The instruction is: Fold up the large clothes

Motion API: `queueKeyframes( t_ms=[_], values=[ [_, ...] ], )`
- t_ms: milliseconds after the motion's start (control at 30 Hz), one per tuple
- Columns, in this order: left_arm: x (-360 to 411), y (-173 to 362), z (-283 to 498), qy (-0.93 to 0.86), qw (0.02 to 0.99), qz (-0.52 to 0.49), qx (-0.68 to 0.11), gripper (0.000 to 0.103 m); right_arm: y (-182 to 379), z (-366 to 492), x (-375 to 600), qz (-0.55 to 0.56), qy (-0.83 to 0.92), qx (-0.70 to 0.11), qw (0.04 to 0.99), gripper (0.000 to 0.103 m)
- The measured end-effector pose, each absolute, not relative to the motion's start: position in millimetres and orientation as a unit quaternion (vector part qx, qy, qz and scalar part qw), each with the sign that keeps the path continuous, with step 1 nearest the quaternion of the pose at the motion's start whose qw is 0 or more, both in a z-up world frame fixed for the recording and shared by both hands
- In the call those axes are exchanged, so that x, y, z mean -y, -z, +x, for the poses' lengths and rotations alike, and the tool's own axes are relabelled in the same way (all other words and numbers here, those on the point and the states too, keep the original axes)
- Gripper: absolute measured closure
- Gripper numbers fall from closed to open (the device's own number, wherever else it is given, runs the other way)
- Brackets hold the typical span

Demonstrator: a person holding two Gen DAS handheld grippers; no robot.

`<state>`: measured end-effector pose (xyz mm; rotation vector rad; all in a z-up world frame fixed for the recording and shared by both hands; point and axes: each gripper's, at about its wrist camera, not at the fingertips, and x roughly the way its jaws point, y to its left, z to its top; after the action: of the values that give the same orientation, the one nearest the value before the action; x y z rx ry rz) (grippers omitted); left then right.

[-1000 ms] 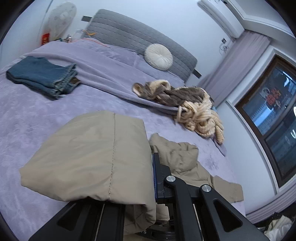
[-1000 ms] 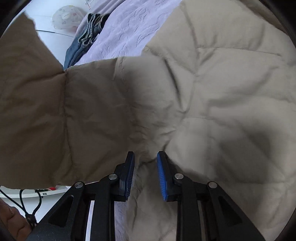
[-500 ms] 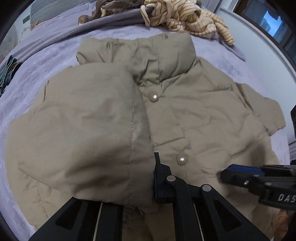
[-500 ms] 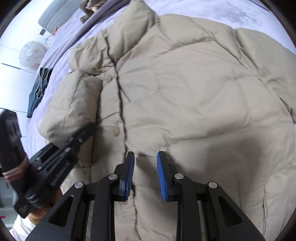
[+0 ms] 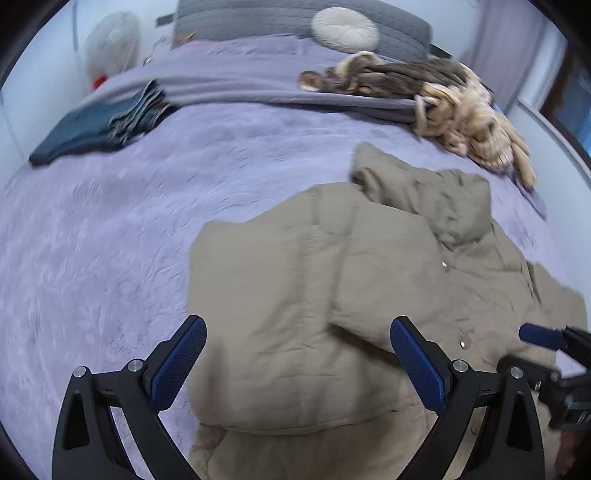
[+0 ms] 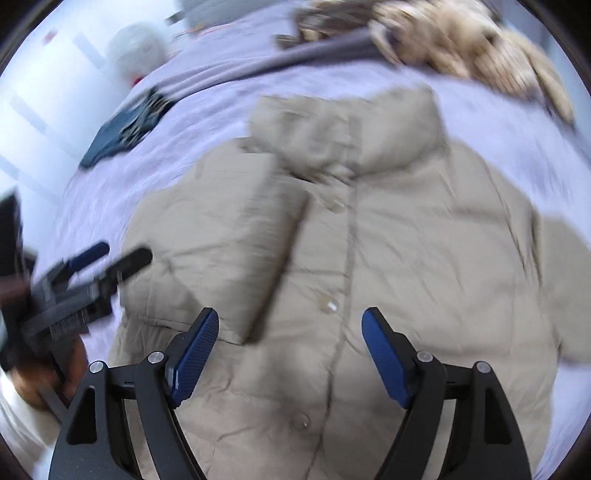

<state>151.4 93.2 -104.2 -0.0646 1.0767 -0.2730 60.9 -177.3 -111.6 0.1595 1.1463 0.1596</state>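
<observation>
A beige puffer jacket (image 5: 295,295) with snap buttons lies front up on the purple bedspread (image 5: 110,240), collar toward the headboard. One sleeve (image 6: 240,240) is folded across its chest. My left gripper (image 5: 297,332) hovers over that folded sleeve. Its jaws are opening wide and the pads touch no cloth. My right gripper (image 6: 291,321) hangs above the button line (image 6: 328,304). Its jaws are opening too, with nothing pinched between them. Each gripper shows in the other's view: the right gripper (image 5: 543,338) at the right edge, the left gripper (image 6: 125,251) at the left.
Folded jeans (image 5: 99,125) lie at the far left of the bed. A heap of knitted sweaters (image 5: 443,96) sits at the far right on a turned-back blanket. A round cushion (image 5: 345,29) leans on the grey headboard, and a fan (image 5: 110,40) stands beside the bed.
The left gripper carried the sleeve over the jacket's front and let it go; it now stands open above it. The right gripper, nearly shut before, has opened and shifted over the buttons.
</observation>
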Motion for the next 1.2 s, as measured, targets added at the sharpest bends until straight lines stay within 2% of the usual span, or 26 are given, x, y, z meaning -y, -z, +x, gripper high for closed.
queueKeyframes(
  t_ms=[133, 233, 267, 300, 333, 367, 400, 433, 533, 633, 767, 800, 833, 900, 1067, 1200],
  values=[
    [-169, 137, 190, 0.088, 0.813, -0.159, -0.554, 0.003, 121, 86, 102, -0.088, -0.084, -0.53, 0.839, 0.021],
    [-190, 170, 212, 0.092, 0.776, -0.227, -0.582, 0.003, 134, 93, 76, -0.156, -0.069, -0.521, 0.836, 0.021],
    [-192, 180, 214, 0.093, 0.767, -0.24, -0.588, 0.009, 138, 99, 74, -0.161, -0.058, -0.519, 0.838, 0.021],
    [-192, 185, 215, 0.091, 0.763, -0.242, -0.592, 0.022, 138, 105, 76, -0.159, -0.046, -0.515, 0.841, 0.021],
    [-190, 188, 217, 0.095, 0.763, -0.236, -0.594, 0.029, 137, 111, 85, -0.146, -0.031, -0.512, 0.846, 0.022],
    [-186, 187, 219, 0.104, 0.767, -0.228, -0.591, 0.059, 130, 113, 95, -0.126, -0.018, -0.506, 0.853, 0.04],
    [-179, 185, 220, 0.127, 0.767, -0.225, -0.588, 0.094, 125, 114, 106, -0.102, -0.009, -0.499, 0.861, 0.088],
    [-174, 183, 218, 0.129, 0.769, -0.212, -0.588, 0.094, 120, 113, 122, -0.069, -0.004, -0.494, 0.867, 0.096],
    [-158, 173, 212, 0.12, 0.795, -0.143, -0.577, 0.094, 118, 105, 180, 0.067, 0.013, -0.485, 0.872, 0.096],
    [-151, 176, 211, 0.118, 0.797, -0.127, -0.579, 0.094, 149, 92, 242, 0.211, 0.047, -0.508, 0.833, 0.096],
    [-145, 179, 214, 0.106, 0.799, -0.106, -0.583, 0.093, 197, 74, 283, 0.352, 0.04, -0.532, 0.769, 0.096],
    [-143, 176, 213, 0.098, 0.801, -0.092, -0.583, 0.093, 200, 69, 290, 0.378, 0.036, -0.531, 0.757, 0.091],
    [-140, 172, 214, 0.089, 0.806, -0.081, -0.58, 0.093, 200, 65, 294, 0.392, 0.034, -0.53, 0.751, 0.088],
    [-141, 160, 212, 0.079, 0.815, -0.062, -0.571, 0.093, 191, 54, 302, 0.386, 0.046, -0.535, 0.75, 0.075],
    [-150, 129, 200, 0.088, 0.834, -0.055, -0.542, 0.093, 149, 32, 321, 0.328, 0.097, -0.498, 0.797, 0.074],
    [-139, 130, 195, 0.093, 0.832, -0.026, -0.546, 0.093, 133, 59, 311, 0.275, 0.053, -0.492, 0.824, 0.074]
  ],
)
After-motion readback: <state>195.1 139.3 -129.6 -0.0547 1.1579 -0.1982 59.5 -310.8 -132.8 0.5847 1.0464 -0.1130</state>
